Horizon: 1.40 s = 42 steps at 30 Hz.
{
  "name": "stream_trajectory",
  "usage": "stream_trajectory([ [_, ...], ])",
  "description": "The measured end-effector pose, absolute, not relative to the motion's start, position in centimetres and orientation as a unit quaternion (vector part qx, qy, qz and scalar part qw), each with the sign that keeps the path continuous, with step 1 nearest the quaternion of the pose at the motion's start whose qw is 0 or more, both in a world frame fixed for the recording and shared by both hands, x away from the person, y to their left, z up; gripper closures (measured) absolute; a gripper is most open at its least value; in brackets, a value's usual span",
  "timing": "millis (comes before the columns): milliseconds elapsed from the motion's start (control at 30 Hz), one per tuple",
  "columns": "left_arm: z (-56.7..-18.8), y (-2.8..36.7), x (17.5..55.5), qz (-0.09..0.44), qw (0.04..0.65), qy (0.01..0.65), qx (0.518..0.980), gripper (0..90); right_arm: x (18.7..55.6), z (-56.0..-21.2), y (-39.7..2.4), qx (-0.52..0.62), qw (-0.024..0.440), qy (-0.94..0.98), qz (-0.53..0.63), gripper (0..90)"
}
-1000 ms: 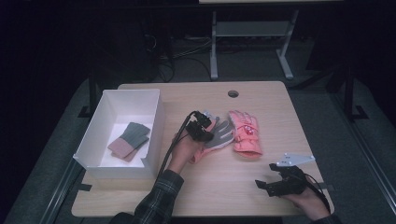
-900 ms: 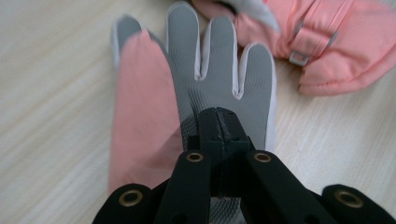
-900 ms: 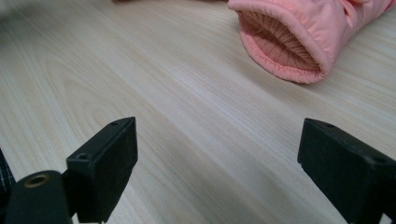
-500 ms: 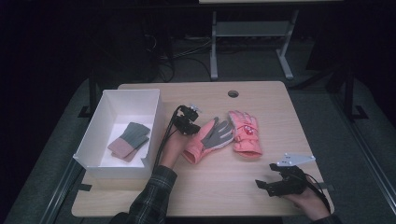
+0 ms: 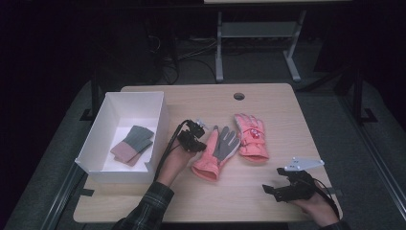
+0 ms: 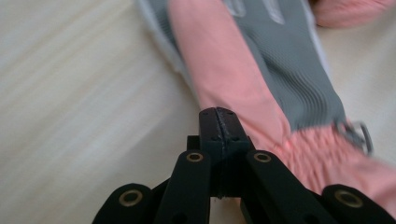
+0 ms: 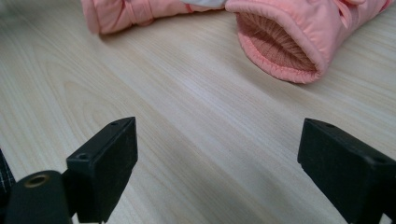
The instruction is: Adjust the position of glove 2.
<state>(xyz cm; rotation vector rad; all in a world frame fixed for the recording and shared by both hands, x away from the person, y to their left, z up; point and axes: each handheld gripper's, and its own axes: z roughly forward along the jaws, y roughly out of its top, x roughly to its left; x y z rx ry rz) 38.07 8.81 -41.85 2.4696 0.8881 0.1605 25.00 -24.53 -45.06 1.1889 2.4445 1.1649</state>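
Note:
Two pink gloves lie side by side mid-table. One glove (image 5: 218, 152) (image 6: 261, 60) is palm up with a grey palm; the other glove (image 5: 252, 136) (image 7: 280, 51) is back up, its cuff opening facing my right gripper. My left gripper (image 5: 196, 140) (image 6: 218, 116) is shut with nothing between its jaws. Its tips hover at the left edge of the grey-palmed glove, near the cuff. My right gripper (image 5: 270, 188) (image 7: 217, 140) rests low over the table (image 5: 191, 196) at the near right. It is open and empty, a short way from the cuffs.
A white box (image 5: 119, 173) stands at the table's left with a folded grey and pink-brown cloth (image 5: 134, 143) inside. A round cable hole (image 5: 239, 96) sits near the far edge. A metal frame stands on the floor beyond.
My left gripper has drawn back to the left off the grey-palmed glove, which now lies fully in sight. The right hand has not moved.

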Motion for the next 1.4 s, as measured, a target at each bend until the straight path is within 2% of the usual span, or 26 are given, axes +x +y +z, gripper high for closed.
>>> stream_trajectory([
  [333, -42.5, 8.5, 34.9, 0.009, 0.276, 0.262, 0.925, 89.8, 25.0, -45.0, -24.6, 0.402, 0.093, 0.823, 0.39, 11.6],
  [567, -42.9, 5.9, 33.4, -0.015, 0.279, 0.221, 0.935, 89.8, 25.1, -45.0, -24.7, 0.404, 0.093, 0.823, 0.389, 11.6],
  [767, -42.8, 4.2, 32.9, -0.016, 0.278, 0.194, 0.941, 89.8, 25.0, -45.0, -24.8, 0.406, 0.094, 0.822, 0.388, 11.6],
  [967, -40.8, 4.0, 33.7, 0.005, 0.307, 0.184, 0.934, 89.8, 25.1, -45.1, -24.8, 0.406, 0.094, 0.822, 0.387, 11.6],
  [1167, -40.8, 3.2, 35.9, 0.03, 0.321, 0.188, 0.928, 89.7, 25.0, -45.1, -24.8, 0.404, 0.095, 0.823, 0.387, 11.6],
  [1400, -42.5, 1.6, 37.1, 0.026, 0.29, 0.185, 0.939, 89.8, 25.1, -45.1, -25.0, 0.407, 0.093, 0.822, 0.387, 11.6],
])
